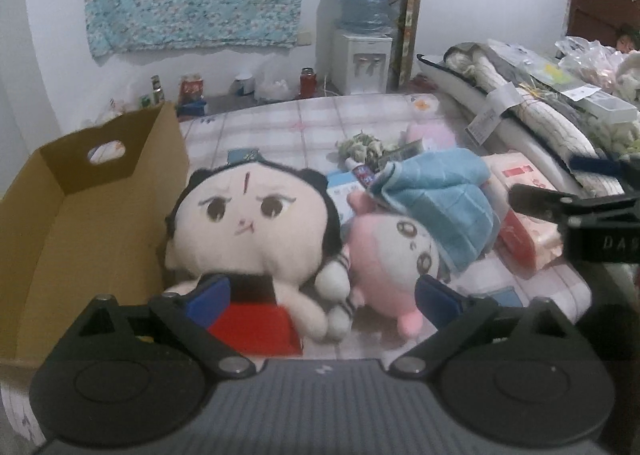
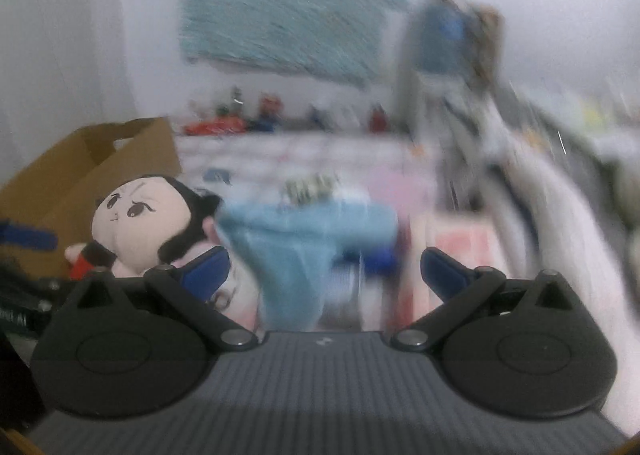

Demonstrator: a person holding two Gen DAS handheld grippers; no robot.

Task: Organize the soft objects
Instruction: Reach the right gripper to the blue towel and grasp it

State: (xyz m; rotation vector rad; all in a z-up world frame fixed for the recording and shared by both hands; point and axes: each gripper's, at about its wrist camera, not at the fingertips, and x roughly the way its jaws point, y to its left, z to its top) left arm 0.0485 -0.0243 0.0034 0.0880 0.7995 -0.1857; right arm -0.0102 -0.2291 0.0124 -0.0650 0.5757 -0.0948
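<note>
Beside the cardboard box (image 1: 80,215) on the bed, the black-haired doll (image 1: 256,223) sits before the released, empty left hand-held gripper (image 1: 320,295), which should straddle its soft body squarely before squeezing; the right hand-held gripper (image 2: 324,275), likewise released, hovers over the blue towel (image 2: 304,251).

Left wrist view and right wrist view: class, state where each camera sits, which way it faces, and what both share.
Left wrist view: on the left gripper, facing down across the bed at the black-haired doll and pink plush; its open fingers and the right gripper show.
Right wrist view: on the right gripper, blurred, facing the blue towel; open fingers show.
Shared: doll, towel, cardboard box.
</note>
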